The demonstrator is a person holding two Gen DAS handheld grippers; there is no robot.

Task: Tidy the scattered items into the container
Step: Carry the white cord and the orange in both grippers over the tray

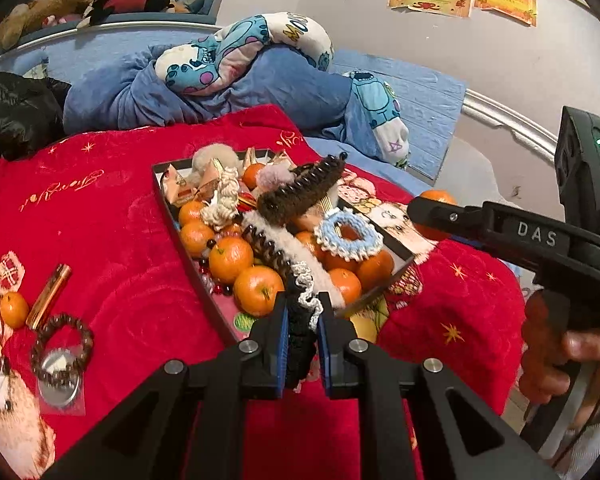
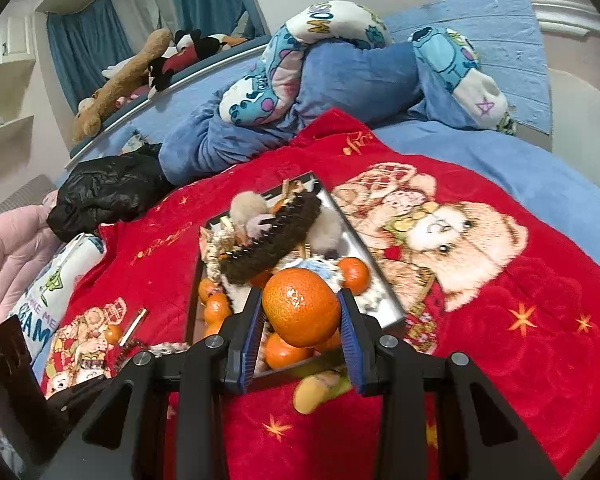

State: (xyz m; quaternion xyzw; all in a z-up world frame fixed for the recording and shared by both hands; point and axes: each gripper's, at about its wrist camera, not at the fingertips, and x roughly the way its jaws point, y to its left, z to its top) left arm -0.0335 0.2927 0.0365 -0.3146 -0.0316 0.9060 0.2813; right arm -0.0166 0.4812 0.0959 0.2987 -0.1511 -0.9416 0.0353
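**Tray of scattered items, nearly full, with two more items held over it**

The tray [image 1: 188,258] is a shallow rectangular container with dark walls, and we see it lying on a red blanket [image 1: 112,216] on the bed. In our left gripper [image 1: 303,312] we hold a black scrunchie [image 1: 302,334] with a white frilled edge; the jaws are clenched tightly on it, just over the near edge of the tray. In our right gripper [image 2: 302,312] we hold a mandarin [image 2: 300,306], bright orange and with a pitted skin, pressed between the two blue pads, also above the near part of the tray.

Inside the tray lie many mandarins, a long dark brown hair claw [image 1: 300,192], a blue and white crocheted scrunchie [image 1: 348,234], a cream knitted one, fluffy pompoms and small wrapped sweets, all heaped together.

On the blanket to the left of the tray, well apart from it, there remain one small mandarin [image 1: 14,309], a golden tube [image 1: 49,296], and a bracelet of brown beads [image 1: 62,350] that lies on a round badge.

The blanket is printed with teddy bears and golden stars. Behind it we see a blue quilt, a cartoon pillow [image 1: 240,50], a black jacket [image 1: 18,114], plush toys on a ledge, and certificates on the pale wall.
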